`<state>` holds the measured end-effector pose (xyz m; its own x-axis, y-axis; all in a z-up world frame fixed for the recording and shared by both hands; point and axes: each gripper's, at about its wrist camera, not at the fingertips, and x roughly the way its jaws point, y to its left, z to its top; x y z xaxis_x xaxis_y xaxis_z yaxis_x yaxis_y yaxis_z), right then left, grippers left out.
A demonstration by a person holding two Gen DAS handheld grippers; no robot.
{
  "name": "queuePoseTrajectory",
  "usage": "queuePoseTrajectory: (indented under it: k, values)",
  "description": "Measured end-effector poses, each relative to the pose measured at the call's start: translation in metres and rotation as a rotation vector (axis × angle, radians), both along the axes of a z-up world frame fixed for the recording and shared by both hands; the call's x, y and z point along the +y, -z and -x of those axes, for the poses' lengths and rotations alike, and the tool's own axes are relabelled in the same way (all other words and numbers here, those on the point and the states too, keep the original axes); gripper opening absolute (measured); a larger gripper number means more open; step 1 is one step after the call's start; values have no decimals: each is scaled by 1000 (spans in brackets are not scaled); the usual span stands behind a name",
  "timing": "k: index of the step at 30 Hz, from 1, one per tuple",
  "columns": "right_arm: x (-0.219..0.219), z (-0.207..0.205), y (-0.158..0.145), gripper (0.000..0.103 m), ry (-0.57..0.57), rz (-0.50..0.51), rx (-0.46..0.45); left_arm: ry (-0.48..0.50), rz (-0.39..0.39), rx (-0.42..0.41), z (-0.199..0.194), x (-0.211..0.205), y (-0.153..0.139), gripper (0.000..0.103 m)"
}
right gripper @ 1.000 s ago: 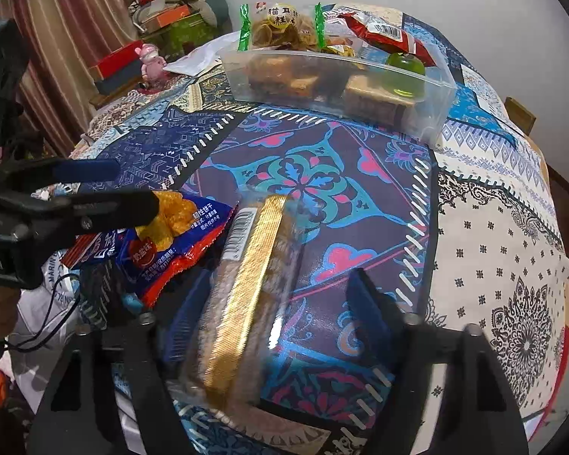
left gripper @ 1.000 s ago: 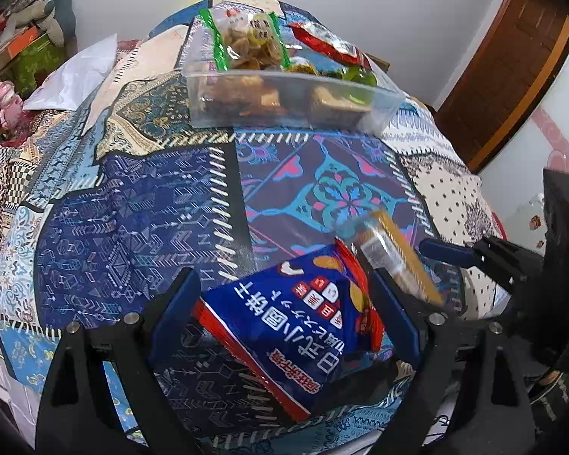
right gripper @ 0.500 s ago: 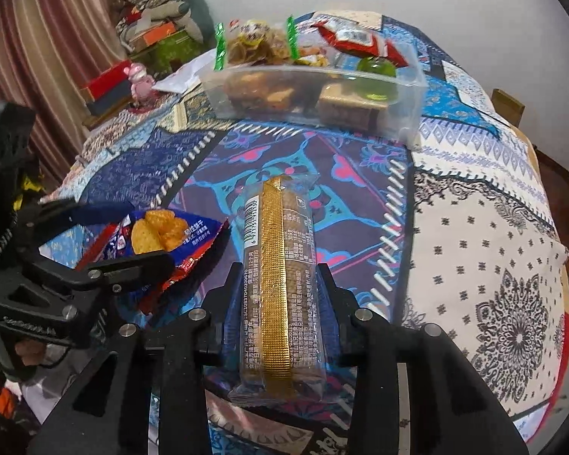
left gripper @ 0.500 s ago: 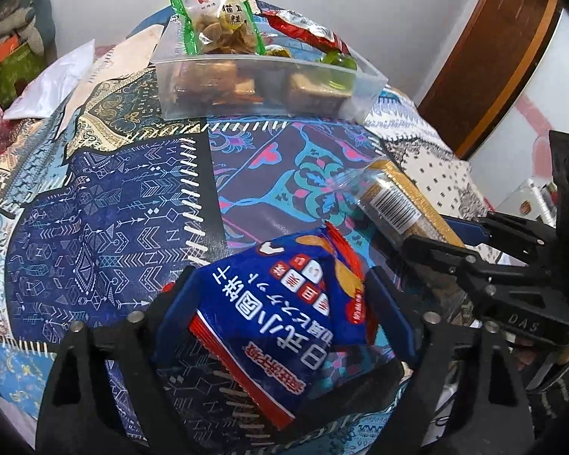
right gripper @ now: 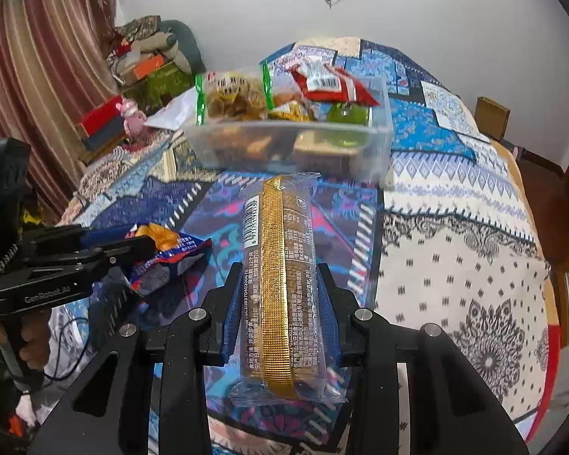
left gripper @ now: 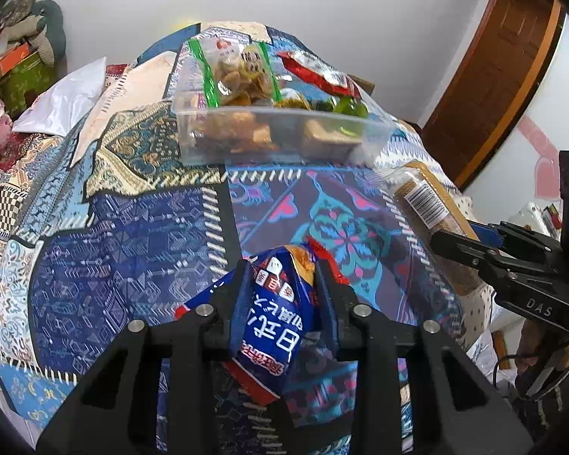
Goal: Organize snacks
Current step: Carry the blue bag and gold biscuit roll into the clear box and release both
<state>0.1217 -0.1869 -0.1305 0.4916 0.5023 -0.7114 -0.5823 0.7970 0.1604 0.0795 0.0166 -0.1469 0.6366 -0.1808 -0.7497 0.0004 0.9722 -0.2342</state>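
Note:
My left gripper (left gripper: 282,265) is shut on a blue snack bag (left gripper: 275,326) with white characters, held above the patterned tablecloth. The bag also shows in the right wrist view (right gripper: 167,256). My right gripper (right gripper: 278,271) is shut on a long clear biscuit pack (right gripper: 278,276) with a gold strip, lifted off the table. The pack also shows at the right of the left wrist view (left gripper: 425,204). A clear plastic bin (left gripper: 269,136) holding several snacks stands farther back on the table; it also shows in the right wrist view (right gripper: 292,148).
The patchwork tablecloth (left gripper: 132,227) covers the round table. A white bag (left gripper: 64,102) lies at the far left edge. A wooden door (left gripper: 493,76) is at the right. Boxes and a pink toy (right gripper: 132,113) sit on furniture beyond the table's left side.
Both grippers have closed on their snacks and lifted them: the left on the blue bag, the right on the biscuit pack, which was gripped half a second ago.

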Motion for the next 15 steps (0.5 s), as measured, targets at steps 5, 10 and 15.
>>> queuePoseTrajectory:
  k: [5,10,15]
  values:
    - [3,-10,-11,33,4,-21,-20,-17,-1,-48,-9,7,-17,30]
    - [4,-25,-20,33,17,-50,-32,-26,-5,-108,-25,11,-41,30]
    - [5,-47,-30,33,42,-73,-56,-11,0,-163,-53,9,-62,30]
